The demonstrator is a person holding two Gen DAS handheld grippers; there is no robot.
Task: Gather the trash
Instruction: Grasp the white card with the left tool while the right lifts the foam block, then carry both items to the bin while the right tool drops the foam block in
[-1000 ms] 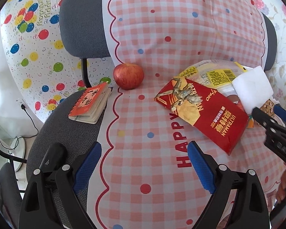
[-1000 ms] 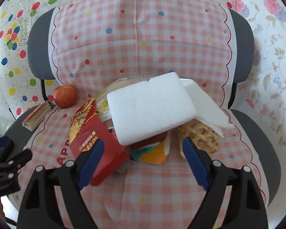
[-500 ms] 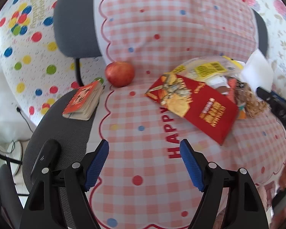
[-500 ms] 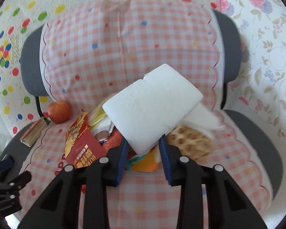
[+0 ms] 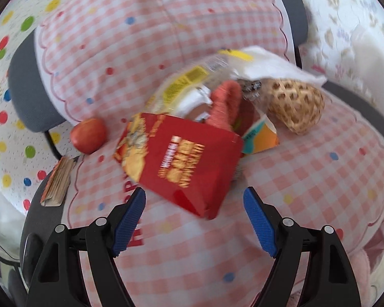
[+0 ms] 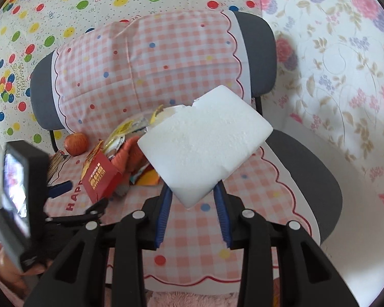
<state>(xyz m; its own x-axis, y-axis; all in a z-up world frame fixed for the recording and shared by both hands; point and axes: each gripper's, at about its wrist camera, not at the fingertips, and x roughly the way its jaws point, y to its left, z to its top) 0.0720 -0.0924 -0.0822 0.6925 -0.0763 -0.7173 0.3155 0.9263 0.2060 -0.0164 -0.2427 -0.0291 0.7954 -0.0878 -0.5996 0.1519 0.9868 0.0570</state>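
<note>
My right gripper [image 6: 193,192] is shut on a white foam block [image 6: 204,143] and holds it up above the chair seat. A pile of trash lies on the pink checked cloth [image 5: 281,179]: a red snack bag [image 5: 184,166], a clear wrapper with yellow labels [image 5: 189,84], an orange-teal carton [image 5: 261,138], a white tissue [image 5: 268,64] and a tan foam net [image 5: 297,105]. My left gripper [image 5: 194,199] is open, its blue pads on either side of the red bag's near corner. The red bag also shows in the right wrist view [image 6: 99,176].
A red apple [image 5: 88,135] and a small orange booklet [image 5: 59,181] lie at the seat's left edge. The grey chair back [image 6: 256,51] stands behind the pile. Patterned sheets cover the wall. The left gripper's body [image 6: 20,192] fills the lower left of the right wrist view.
My right gripper shut on the foam block and lifted it up and back from the pile. My left gripper moved right and forward to the red snack bag, still open.
</note>
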